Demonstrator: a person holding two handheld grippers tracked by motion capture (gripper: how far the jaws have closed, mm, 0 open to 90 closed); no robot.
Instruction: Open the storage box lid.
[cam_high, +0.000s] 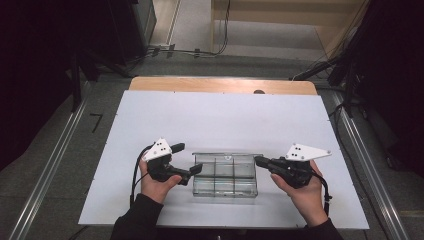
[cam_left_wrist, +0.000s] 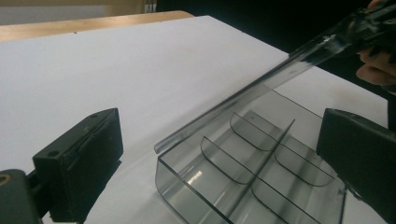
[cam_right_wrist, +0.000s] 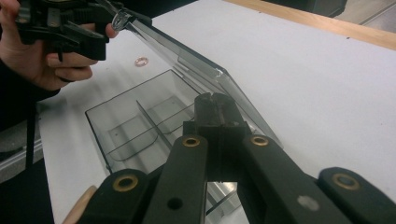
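High view, box: clear plastic box (cam_high: 225, 182) with dividers, flat on the table (cam_high: 225, 115), middle of the near edge.
High view, lid: lid (cam_high: 227, 156) raised along the box's far side.
High view, left gripper: left gripper (cam_high: 192, 175) at the box's left end, jaws apart, holding nothing.
High view, right gripper: right gripper (cam_high: 259, 161) at the box's far right corner, tip on the lid.
Left gripper view, jaws: wide apart, one at each side, the open box (cam_left_wrist: 196, 186) lying between and beyond them, untouched.
Left gripper view, lid: slanting up over the compartments (cam_left_wrist: 243, 98), its far end pinched by the other gripper (cam_left_wrist: 369, 23).
Right gripper view, jaws: closed tight (cam_right_wrist: 217, 109) on the lid's edge (cam_right_wrist: 187, 51).
Right gripper view, compartments: empty as far as visible (cam_right_wrist: 121, 126); small ring (cam_right_wrist: 141, 60) on the table just past the box.
Step in hand: probably opening the box, lid partly swung up, held by the right alone.
Next move: likely swinging the lid further back on its hinge, with the left steadying the box wall so the base stays flat and does not slide.
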